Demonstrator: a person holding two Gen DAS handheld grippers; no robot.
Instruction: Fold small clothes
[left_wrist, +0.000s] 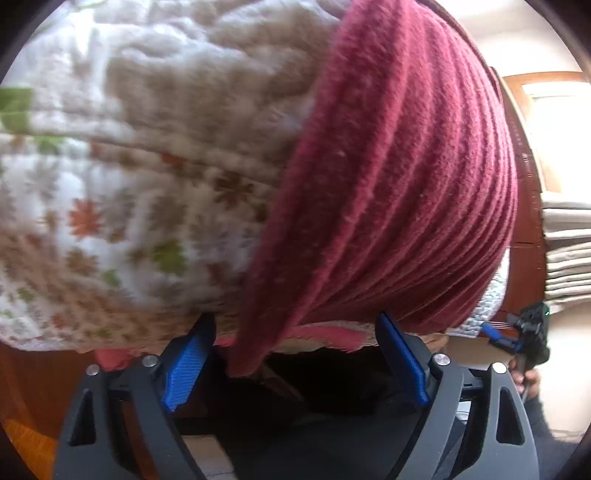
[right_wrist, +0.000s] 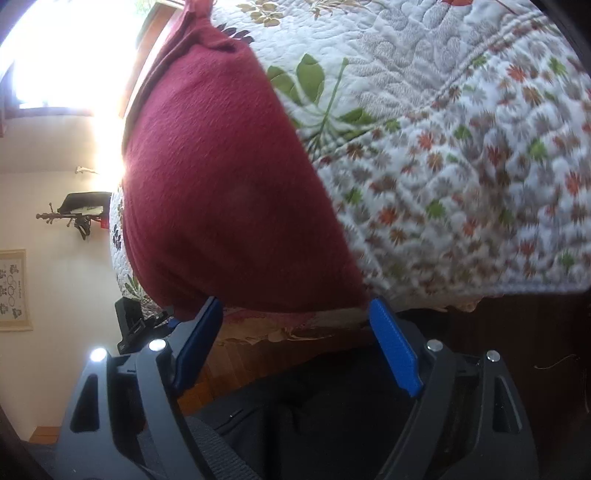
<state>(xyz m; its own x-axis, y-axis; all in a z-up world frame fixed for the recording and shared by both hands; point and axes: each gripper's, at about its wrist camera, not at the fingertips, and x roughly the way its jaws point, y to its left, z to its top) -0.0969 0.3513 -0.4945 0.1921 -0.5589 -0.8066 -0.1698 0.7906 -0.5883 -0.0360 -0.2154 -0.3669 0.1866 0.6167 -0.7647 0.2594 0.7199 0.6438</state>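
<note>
Squaring Up to the Red Garment's Near Edge

A dark red knitted garment (left_wrist: 388, 184) is seen lying on a floral quilted bed cover (left_wrist: 129, 166), its near edge hanging at the bed's front. The left gripper (left_wrist: 295, 354) is held spread, nothing pinched, with one corner dangling between its blue pads. The right gripper (right_wrist: 295, 343) is likewise spread just below the hem. Each corner should probably be seated deep between the pads before closing, so that only the garment is caught, not the cover beneath.
</note>
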